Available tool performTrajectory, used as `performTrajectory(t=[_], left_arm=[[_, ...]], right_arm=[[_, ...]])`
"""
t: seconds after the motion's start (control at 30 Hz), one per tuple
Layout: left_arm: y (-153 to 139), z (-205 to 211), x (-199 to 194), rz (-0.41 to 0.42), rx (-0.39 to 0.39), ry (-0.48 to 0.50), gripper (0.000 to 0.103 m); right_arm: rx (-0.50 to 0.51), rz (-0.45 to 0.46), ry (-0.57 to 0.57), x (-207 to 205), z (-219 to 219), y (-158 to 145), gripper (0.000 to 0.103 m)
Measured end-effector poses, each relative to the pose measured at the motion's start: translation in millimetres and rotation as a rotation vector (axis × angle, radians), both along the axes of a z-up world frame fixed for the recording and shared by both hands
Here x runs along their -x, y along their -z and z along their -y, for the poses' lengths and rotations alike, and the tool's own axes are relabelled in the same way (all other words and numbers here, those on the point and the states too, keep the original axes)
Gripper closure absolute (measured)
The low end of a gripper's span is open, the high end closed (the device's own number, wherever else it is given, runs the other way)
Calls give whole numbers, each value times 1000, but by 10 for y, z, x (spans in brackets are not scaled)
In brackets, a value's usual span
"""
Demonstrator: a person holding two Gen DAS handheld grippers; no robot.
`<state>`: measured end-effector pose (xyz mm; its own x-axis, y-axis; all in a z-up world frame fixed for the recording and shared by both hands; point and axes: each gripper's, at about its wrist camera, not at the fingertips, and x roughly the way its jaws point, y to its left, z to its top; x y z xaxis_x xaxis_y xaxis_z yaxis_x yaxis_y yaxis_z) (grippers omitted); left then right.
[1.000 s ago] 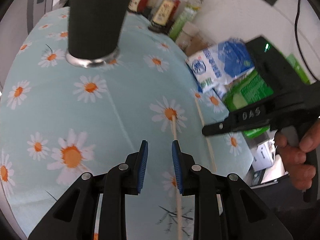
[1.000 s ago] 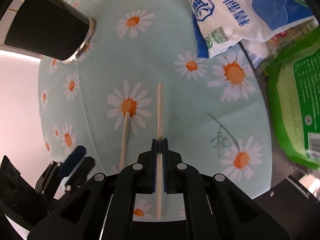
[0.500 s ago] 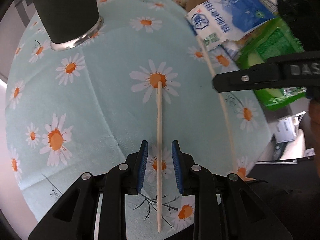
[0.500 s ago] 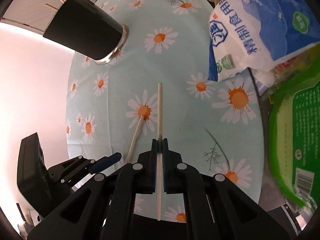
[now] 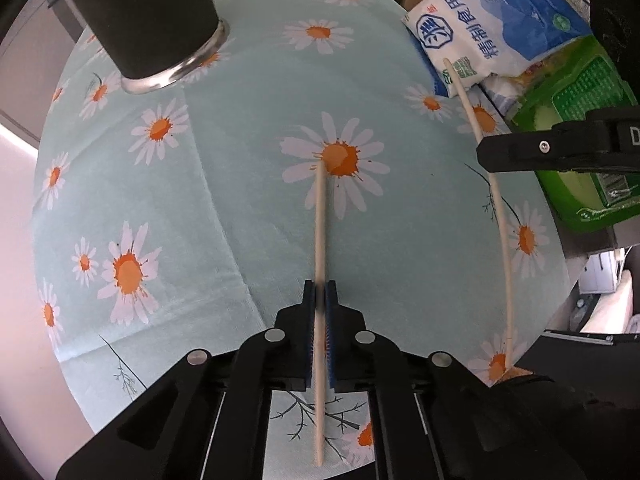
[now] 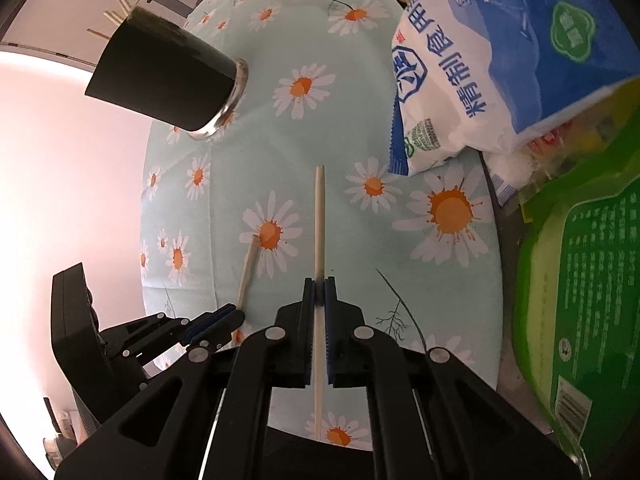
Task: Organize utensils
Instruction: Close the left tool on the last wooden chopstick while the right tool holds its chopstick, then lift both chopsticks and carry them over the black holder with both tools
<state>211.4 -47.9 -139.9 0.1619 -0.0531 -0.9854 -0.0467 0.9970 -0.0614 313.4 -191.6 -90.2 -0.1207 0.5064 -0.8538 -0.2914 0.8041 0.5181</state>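
Two loose chopsticks here, one per hand-held gripper. They're plain pale wood, thin and straight, no markings I can spot.

The left chopstick (image 5: 320,236) is pinched between the blue pads of the left hand-held gripper (image 5: 320,292), jaws closed tight on it, gripped closer to its near end. Its far tip sits over the orange centre of a daisy on the cloth; can't tell if it's touching the cloth or just above it.

The right chopstick (image 6: 319,220) is clamped the same way in the right hand-held gripper (image 6: 319,290), jaws closed snug on it, pointing away over the cloth toward the far side.

One container: a black cup (image 6: 160,80) with a shiny metal base, standing at the far left of the worktop. From the right wrist view at least three more pale sticks (image 6: 116,12) poke out of its top.

The worktop wears a light blue tablecloth (image 5: 240,184) printed with white and orange daisies. On the right edge there's one white and blue bag (image 6: 500,72) with Chinese print, and one green package (image 6: 580,280) nearer, partly under it.
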Motion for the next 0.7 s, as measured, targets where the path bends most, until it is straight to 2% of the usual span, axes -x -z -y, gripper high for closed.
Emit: performTrajectory(t=[0.2, 0.37, 0.53, 0.7], left_arm=[[17, -207, 41, 19, 95, -64, 99], [-35, -400, 76, 65, 137, -82, 99], [-248, -655, 115, 148, 176, -98, 99], [-489, -999, 209, 253, 219, -162, 99]], right_arm=[[13, 3, -3, 4, -67, -8, 98], [35, 31, 8, 21, -182, -62, 97], [46, 60, 28, 31, -351, -169, 98], [48, 112, 21, 65, -609, -312, 97]])
